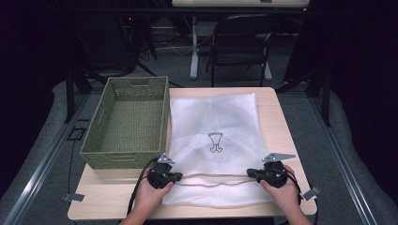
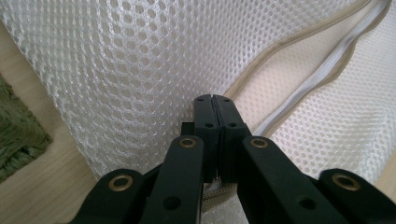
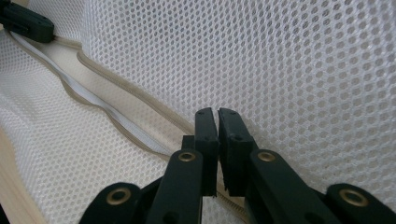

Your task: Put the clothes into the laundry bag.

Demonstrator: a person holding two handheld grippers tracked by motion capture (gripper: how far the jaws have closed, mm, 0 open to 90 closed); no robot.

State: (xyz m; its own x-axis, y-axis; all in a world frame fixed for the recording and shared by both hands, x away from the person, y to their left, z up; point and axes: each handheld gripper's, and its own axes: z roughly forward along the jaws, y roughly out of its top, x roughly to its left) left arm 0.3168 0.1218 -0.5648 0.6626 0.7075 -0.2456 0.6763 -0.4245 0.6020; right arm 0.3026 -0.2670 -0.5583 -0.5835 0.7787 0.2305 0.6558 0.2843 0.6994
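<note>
A white mesh bag with a small black print lies flat on the wooden table, its zipper edge toward the person. My left gripper sits at the left end of that edge, and in the left gripper view its jaws are pressed together over the beige trim of the mesh bag. My right gripper sits at the right end, jaws nearly together with a thin slit, the trim of the bag running in between them. The white zipper lies open beside it.
A green woven basket stands empty on the table's left half, close against the bag; its corner lies left of my left gripper. A black folding chair stands beyond the table's far edge.
</note>
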